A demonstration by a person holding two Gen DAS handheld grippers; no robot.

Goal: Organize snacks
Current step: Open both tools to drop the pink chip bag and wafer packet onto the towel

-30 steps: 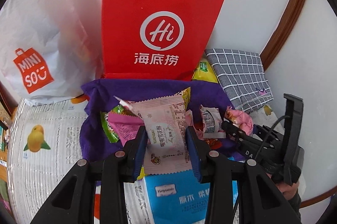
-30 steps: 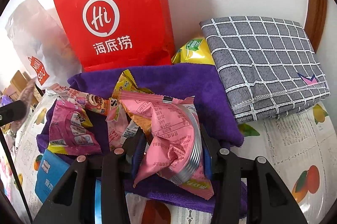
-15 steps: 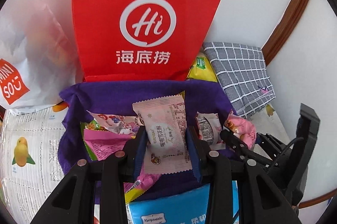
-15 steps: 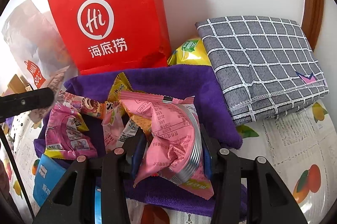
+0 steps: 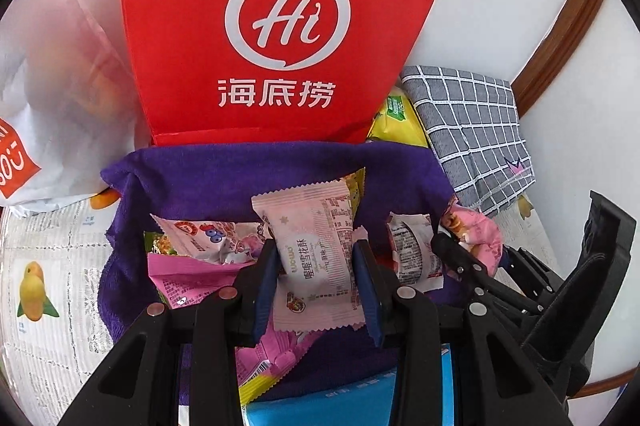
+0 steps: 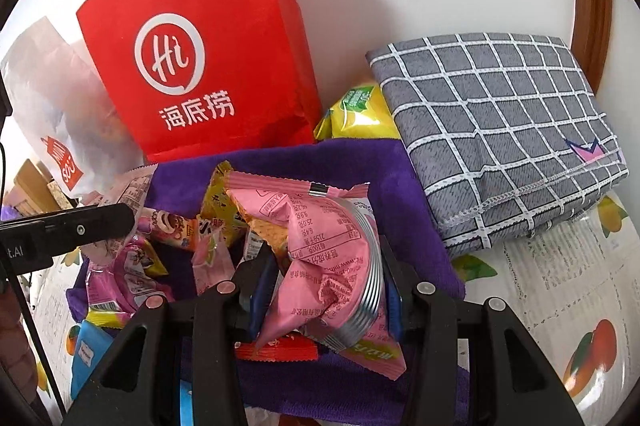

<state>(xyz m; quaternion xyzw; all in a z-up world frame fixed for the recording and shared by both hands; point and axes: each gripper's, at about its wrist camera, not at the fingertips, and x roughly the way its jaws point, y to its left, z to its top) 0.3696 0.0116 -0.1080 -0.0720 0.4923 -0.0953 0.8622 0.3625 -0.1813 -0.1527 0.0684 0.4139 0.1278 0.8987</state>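
My left gripper [image 5: 318,266] is shut on a pale pink snack packet [image 5: 312,250] and holds it above the purple cloth [image 5: 224,178], in front of the red paper bag [image 5: 280,26]. My right gripper [image 6: 326,282] is shut on a crumpled pink snack bag [image 6: 324,258] over the same cloth [image 6: 400,178]; it shows at the right of the left wrist view [image 5: 472,258]. Several loose snack packets [image 6: 132,266] lie on the cloth. The red bag [image 6: 192,66] stands upright against the wall.
A folded grey checked cloth [image 6: 500,130] lies at right with a yellow snack bag [image 6: 356,114] beside it. A white plastic shopping bag [image 5: 48,98] stands left of the red bag. A blue box [image 5: 320,406] lies near the front. The fruit-print tablecloth [image 6: 560,286] covers the table.
My left gripper has moved forward and closer to the red bag with its packet. The right gripper has edged forward with its pink bag.
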